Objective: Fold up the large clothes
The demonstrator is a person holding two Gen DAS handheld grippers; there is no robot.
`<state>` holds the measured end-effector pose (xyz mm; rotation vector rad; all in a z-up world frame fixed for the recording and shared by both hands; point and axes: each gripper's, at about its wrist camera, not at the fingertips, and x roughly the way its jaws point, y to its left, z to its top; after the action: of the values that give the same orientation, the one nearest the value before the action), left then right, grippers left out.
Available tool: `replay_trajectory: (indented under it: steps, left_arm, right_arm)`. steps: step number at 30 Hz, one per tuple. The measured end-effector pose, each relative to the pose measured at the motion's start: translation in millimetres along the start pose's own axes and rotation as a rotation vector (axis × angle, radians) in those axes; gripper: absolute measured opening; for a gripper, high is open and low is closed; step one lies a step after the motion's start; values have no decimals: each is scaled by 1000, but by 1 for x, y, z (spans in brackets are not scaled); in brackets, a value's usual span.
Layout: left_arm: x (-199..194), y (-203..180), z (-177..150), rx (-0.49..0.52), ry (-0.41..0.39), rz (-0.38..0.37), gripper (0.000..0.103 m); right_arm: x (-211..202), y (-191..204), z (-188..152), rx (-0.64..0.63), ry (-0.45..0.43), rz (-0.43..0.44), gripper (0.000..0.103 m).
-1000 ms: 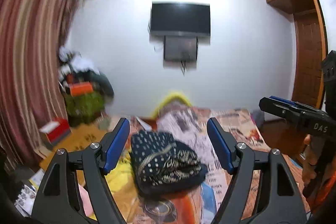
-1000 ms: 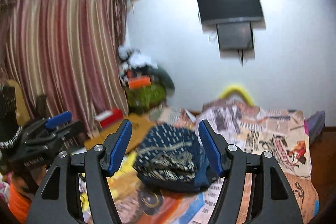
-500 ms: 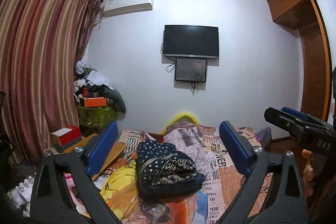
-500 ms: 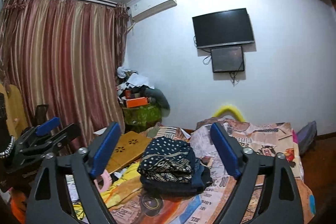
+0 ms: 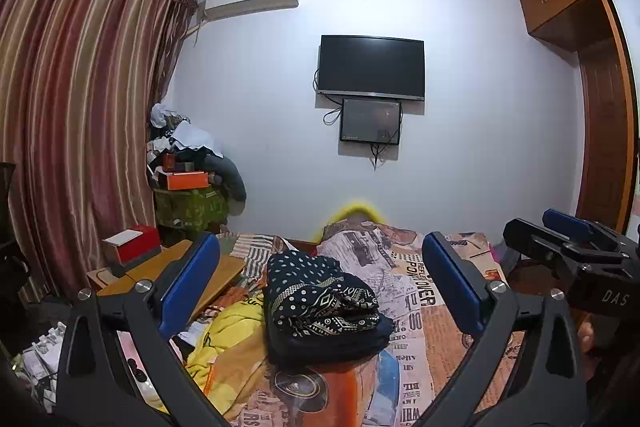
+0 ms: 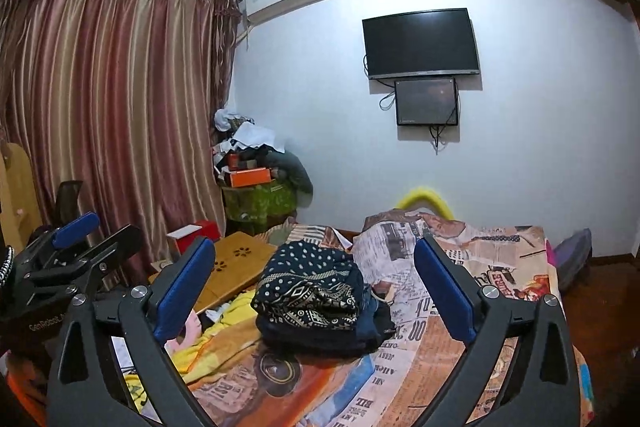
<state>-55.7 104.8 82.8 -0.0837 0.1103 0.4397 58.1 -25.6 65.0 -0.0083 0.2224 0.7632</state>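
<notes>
A folded dark navy garment (image 5: 320,299) with white dots and a geometric border lies on the bed, on top of other dark folded clothes. In the right wrist view the same stack (image 6: 308,291) sits in the middle. My left gripper (image 5: 320,239) is held short of the stack, wide open, with nothing between its blue pads. My right gripper (image 6: 314,242) is also short of the stack; its jaws are opening and hold nothing. Each gripper shows at the edge of the other's view: right (image 5: 540,227), left (image 6: 100,233).
The bed wears a newspaper-print sheet (image 5: 416,291). A crumpled yellow cloth (image 5: 228,339) lies left of the stack, beside a wooden lap table (image 6: 240,259) and a red box (image 5: 132,247). A cluttered pile (image 5: 188,179) fills the corner by the striped curtains (image 5: 80,107).
Both grippers have opened wide and drawn back from the folded stack. The views have tilted up, so more wall and ceiling show. The stack has not moved.
</notes>
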Motion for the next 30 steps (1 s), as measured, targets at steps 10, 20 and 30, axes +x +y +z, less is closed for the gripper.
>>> replay_trajectory:
  steps: [10,20,30]
  left_arm:
    - [11,0,-8,2,26,20,102]
    - [21,1,-13,-12,54,18,102]
    - [20,-1,-14,-11,55,-5,102]
  right_arm:
    - [-1,-8,-9,10,25,-17,99]
    - [0,-7,-10,16,47,-23,99]
    - [-1,-6,-10,7,53,-30,99]
